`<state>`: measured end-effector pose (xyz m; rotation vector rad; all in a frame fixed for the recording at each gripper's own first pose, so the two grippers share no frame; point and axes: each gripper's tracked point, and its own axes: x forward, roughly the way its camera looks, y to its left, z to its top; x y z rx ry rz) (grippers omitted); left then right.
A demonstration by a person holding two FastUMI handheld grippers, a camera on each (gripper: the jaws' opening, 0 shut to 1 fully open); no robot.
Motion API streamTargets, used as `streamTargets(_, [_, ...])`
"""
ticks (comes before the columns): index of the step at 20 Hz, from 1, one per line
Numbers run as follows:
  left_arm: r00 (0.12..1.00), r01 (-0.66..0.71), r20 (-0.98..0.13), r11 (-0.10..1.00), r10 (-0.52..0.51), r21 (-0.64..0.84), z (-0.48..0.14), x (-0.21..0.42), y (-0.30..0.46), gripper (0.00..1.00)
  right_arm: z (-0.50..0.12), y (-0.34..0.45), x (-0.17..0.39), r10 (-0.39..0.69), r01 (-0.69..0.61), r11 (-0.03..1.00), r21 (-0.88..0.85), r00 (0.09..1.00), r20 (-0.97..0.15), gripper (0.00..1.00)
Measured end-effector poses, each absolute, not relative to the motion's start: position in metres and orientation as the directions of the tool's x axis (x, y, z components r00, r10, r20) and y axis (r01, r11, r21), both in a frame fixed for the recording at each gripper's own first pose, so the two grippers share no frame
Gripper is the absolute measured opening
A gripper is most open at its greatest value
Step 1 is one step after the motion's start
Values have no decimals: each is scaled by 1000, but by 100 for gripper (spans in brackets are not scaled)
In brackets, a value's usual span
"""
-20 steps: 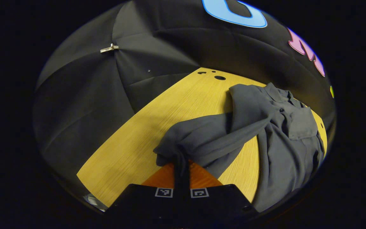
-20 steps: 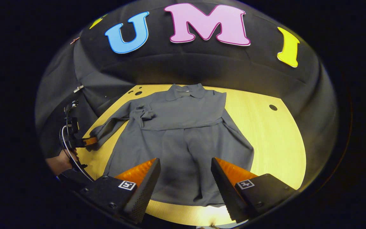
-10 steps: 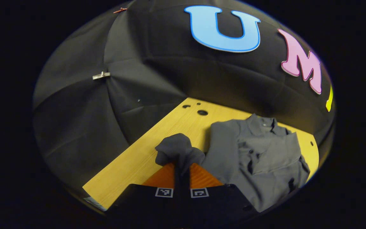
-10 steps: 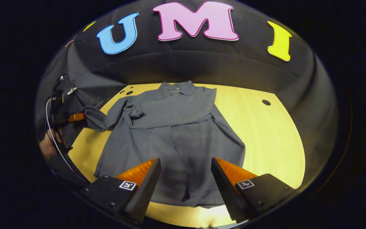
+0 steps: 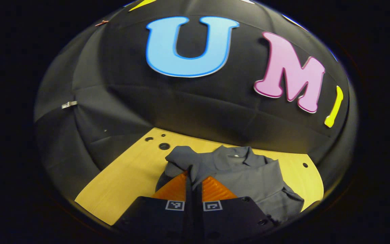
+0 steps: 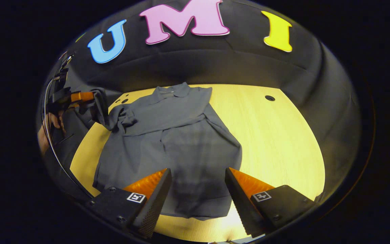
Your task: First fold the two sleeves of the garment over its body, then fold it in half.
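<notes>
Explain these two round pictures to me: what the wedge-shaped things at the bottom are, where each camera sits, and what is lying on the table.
Each picture comes from a camera riding on a handheld two-finger gripper. In the left gripper view, the left gripper is shut on a sleeve of the grey shirt, lifted off the wooden table. In the right gripper view, the right gripper hangs open above the shirt's hem. Far left in that view, a person's hand holds the left gripper.
</notes>
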<state>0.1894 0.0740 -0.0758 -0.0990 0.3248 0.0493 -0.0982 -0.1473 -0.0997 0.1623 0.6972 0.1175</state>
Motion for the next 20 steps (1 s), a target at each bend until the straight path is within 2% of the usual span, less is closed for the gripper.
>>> streamTargets(11, [891, 237, -367, 963, -268, -128, -89, 235, -111, 6, -148, -179, -119, 151, 47, 964, 263, 716, -682, 99])
streamTargets(16, [846, 314, -414, 942, -335, -118, -112, 252, -170, 6, -155, -184, -120, 172, 51, 956, 290, 703, -690, 99])
streamTargets(20, [819, 345, -473, 937, -325, -46, -141, 264, -194, 5, -160, -185, -118, 186, 56, 949, 309, 694, -695, 99])
